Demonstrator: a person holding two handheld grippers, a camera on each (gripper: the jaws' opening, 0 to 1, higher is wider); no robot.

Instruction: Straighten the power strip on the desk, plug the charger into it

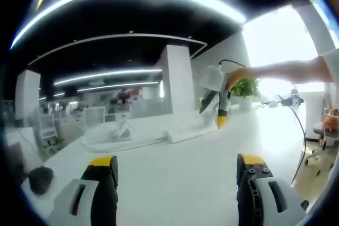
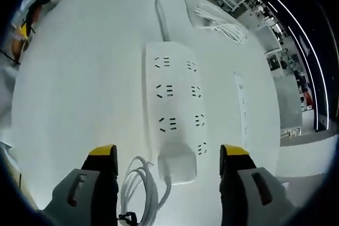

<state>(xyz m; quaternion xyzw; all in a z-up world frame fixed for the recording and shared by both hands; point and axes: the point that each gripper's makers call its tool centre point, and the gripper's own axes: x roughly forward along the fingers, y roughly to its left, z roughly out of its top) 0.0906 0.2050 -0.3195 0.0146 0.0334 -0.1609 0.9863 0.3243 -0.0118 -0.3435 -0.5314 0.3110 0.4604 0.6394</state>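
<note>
In the right gripper view a white power strip (image 2: 172, 93) with several sockets lies lengthwise on the white desk (image 2: 79, 78). A white charger (image 2: 177, 165) sits on the strip's near end, and its cable (image 2: 142, 191) coils to the left. My right gripper (image 2: 168, 154) hovers open above the charger, one jaw on each side of it. In the left gripper view the left gripper (image 1: 176, 161) is open over bare desk with nothing between its jaws. Farther off, a person's hand holds the right gripper (image 1: 212, 116) tips-down over the power strip (image 1: 185, 132).
The strip's own cord (image 2: 168, 3) runs away from it toward a loose white cable bundle (image 2: 222, 25). A second slim white strip (image 2: 242, 107) lies to the right. A dark object (image 1: 39, 179) rests at the desk's left edge. A chair (image 1: 323, 136) stands at the right.
</note>
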